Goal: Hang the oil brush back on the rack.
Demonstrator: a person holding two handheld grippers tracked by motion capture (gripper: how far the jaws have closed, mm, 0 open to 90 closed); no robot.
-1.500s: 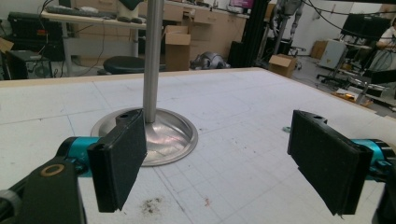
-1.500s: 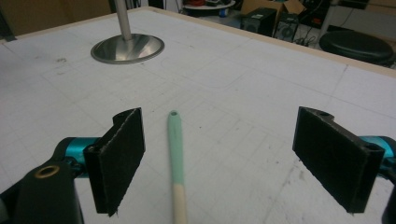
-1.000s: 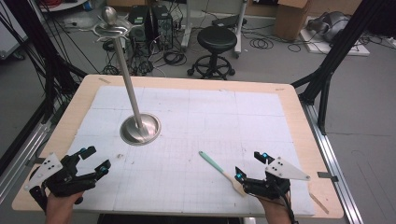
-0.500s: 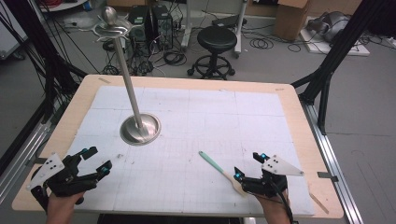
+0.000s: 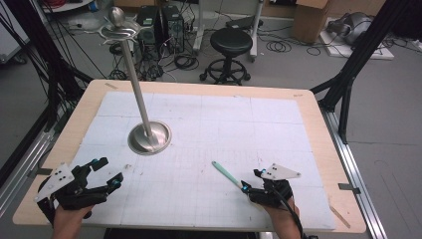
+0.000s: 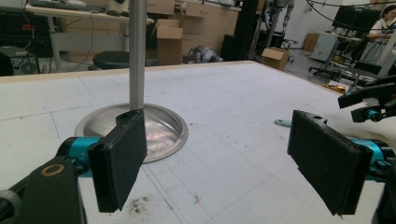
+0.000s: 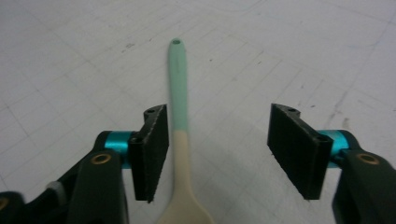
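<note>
We are inspecting a spoon (image 7: 179,121) with a mint-green handle and a cream bowl, lying flat on the white desk (image 5: 278,134) near its front right. We are judging it light, stiff and somewhat slick; the best hold looks to be across the handle where green meets cream. The right gripper (image 7: 219,149) is straddling it, jaws standing open, the spoon lying just beside the left pad. The left gripper (image 6: 229,163) is idling, jaws wide apart, well apart from the spoon and facing a steel stand (image 5: 148,137).

Both jaws gape on left hand-held gripper (image 5: 97,175) and right hand-held gripper (image 5: 252,181).
</note>
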